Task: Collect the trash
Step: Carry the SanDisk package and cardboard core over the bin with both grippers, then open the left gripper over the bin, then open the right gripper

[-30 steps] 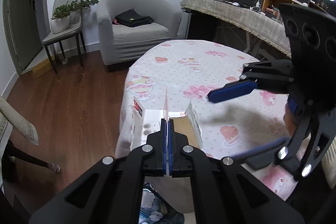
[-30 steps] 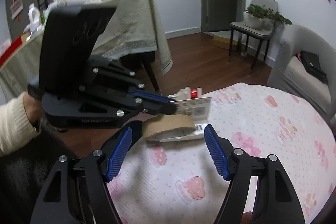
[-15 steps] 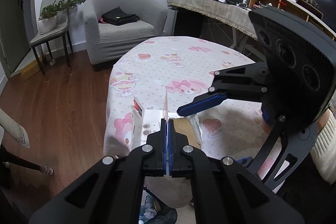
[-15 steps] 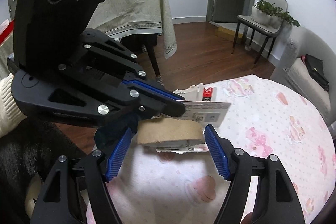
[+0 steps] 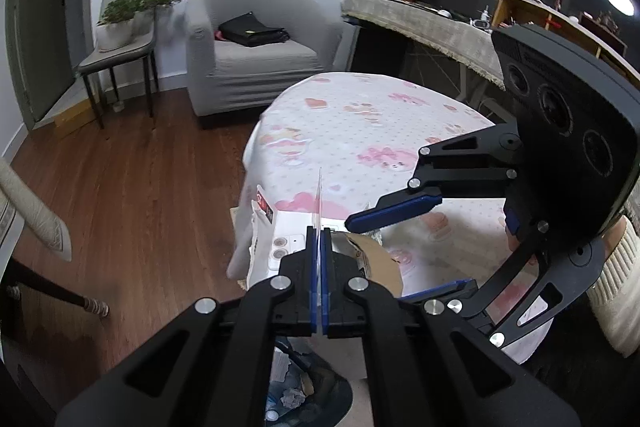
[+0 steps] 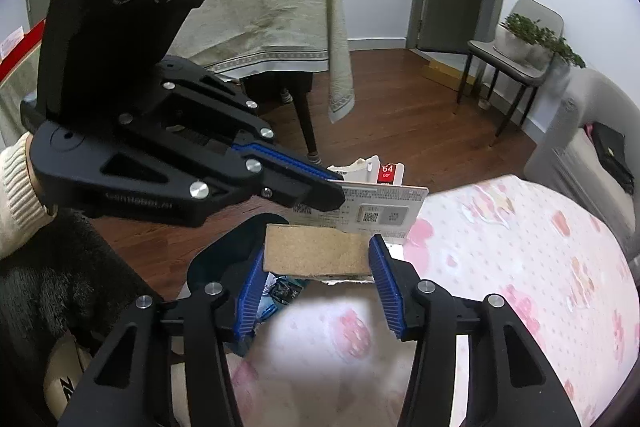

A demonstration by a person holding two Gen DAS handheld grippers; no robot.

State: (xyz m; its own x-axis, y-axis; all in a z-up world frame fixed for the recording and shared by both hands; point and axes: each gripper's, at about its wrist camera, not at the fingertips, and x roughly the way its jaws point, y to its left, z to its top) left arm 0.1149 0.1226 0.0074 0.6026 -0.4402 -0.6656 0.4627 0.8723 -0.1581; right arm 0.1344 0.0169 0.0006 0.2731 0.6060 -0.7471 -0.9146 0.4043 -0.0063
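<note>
My left gripper (image 5: 319, 267) is shut on a thin white card package (image 5: 319, 203), seen edge-on; in the right wrist view this package (image 6: 384, 213) shows printed labels and sticks out of the left gripper (image 6: 336, 193). A brown cardboard piece (image 6: 318, 255) sits between the blue pads of my right gripper (image 6: 318, 287), which has closed in on its two ends. In the left wrist view the cardboard (image 5: 374, 259) lies under the right gripper (image 5: 384, 251). A dark trash bin (image 5: 304, 391) with crumpled waste stands below, at the table edge.
A round table with a pink-patterned cloth (image 5: 360, 131) is ahead. A grey armchair (image 5: 256, 47) with a black bag, a chair with plants (image 5: 120, 27), a cloth-covered table (image 6: 272, 19) and wood floor (image 5: 132, 195) surround it.
Both grippers have shifted off the table edge toward the bin. The right gripper's pads have narrowed from wide open onto the cardboard piece, which now sits right between them.
</note>
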